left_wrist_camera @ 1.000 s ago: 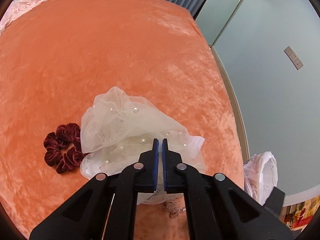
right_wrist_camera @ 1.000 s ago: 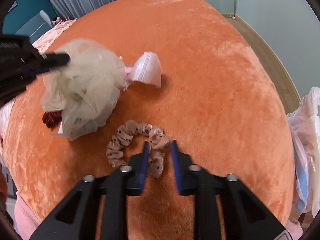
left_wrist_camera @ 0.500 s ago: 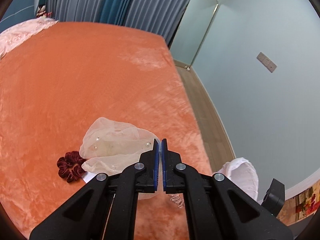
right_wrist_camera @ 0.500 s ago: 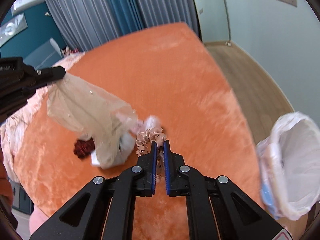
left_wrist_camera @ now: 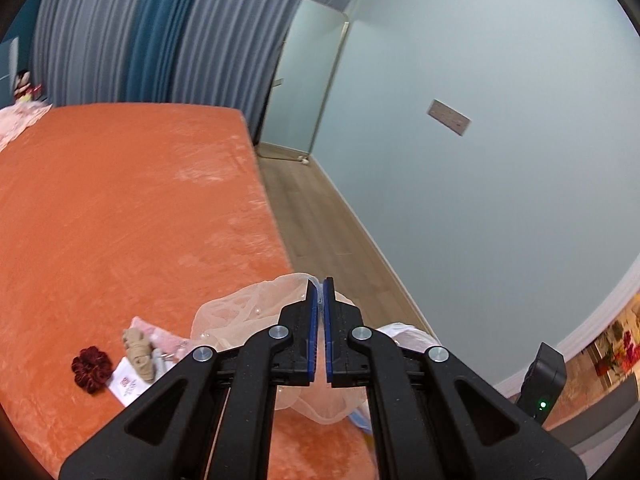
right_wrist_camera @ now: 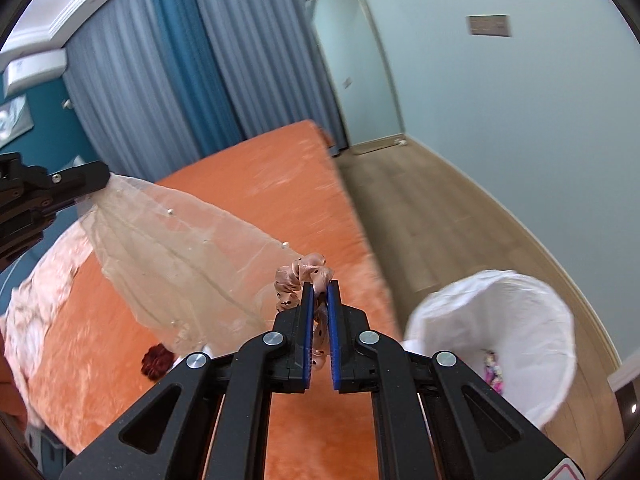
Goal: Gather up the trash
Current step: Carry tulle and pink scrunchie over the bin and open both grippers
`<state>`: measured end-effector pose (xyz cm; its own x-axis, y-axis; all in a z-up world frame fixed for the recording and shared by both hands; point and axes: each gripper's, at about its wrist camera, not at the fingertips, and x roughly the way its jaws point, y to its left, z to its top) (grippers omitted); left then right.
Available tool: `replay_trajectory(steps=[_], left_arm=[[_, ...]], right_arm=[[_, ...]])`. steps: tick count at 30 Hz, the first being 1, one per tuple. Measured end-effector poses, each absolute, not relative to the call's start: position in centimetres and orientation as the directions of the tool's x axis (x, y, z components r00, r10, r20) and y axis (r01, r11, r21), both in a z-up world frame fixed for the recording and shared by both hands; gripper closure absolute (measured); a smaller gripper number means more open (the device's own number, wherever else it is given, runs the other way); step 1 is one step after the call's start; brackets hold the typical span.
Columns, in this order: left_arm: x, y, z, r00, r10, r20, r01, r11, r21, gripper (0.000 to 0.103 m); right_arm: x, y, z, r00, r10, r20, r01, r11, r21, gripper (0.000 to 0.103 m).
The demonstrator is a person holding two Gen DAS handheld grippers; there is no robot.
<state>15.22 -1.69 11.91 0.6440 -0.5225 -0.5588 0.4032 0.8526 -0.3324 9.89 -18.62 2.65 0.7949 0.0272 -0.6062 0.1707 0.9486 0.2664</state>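
Observation:
My left gripper [left_wrist_camera: 320, 286] is shut on a sheer cream veil with pearls [left_wrist_camera: 256, 312] and holds it lifted above the orange bed; from the right wrist view the veil [right_wrist_camera: 176, 256] hangs from that gripper [right_wrist_camera: 105, 178]. My right gripper [right_wrist_camera: 320, 286] is shut on a pink dotted scrunchie [right_wrist_camera: 298, 278], raised over the bed's corner. The white-lined trash bin [right_wrist_camera: 516, 332] stands on the floor to the right, with some colourful trash inside; a part of its bag [left_wrist_camera: 404, 332] shows behind the left fingers.
On the orange bed [left_wrist_camera: 120, 208] lie a dark red scrunchie [left_wrist_camera: 90, 368], a white card [left_wrist_camera: 128, 386], a beige knotted item [left_wrist_camera: 138, 350] and pink bits. Wood floor [right_wrist_camera: 440, 216] runs between bed and pale wall. Curtains hang at the back.
Both grippers have risen and tilted up from the bed. The left lifted the veil clear of the bed. The right shut on the pink scrunchie and lifted it, towards the bin.

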Motion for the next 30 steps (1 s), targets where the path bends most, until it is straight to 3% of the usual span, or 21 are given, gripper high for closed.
replay_trajectory(steps=[14,27,30], left_arm=[[11.6,-13.9,11.4,0.522,-0.623,-0.583,0.564,0.764,-0.313,0.101],[10.9,-19.3,8.8,0.446,-0.649,-0.616,0.623,0.719,-0.307,0.100],[11.1,-19.7,8.4,0.439,-0.655,-0.615,0.622,0.716,-0.317,0.099]], right_arm=[[4.6,-28.3,1.5,0.778,-0.118,-0.617,0.360,0.889,0.285,0.097],[2.8,-31.0,-0.1,0.748,-0.159,-0.644,0.436,0.849,0.298,0.096],[2.8,-31.5,-0.3,0.745,-0.163,-0.647,0.443,0.845,0.297,0.088]])
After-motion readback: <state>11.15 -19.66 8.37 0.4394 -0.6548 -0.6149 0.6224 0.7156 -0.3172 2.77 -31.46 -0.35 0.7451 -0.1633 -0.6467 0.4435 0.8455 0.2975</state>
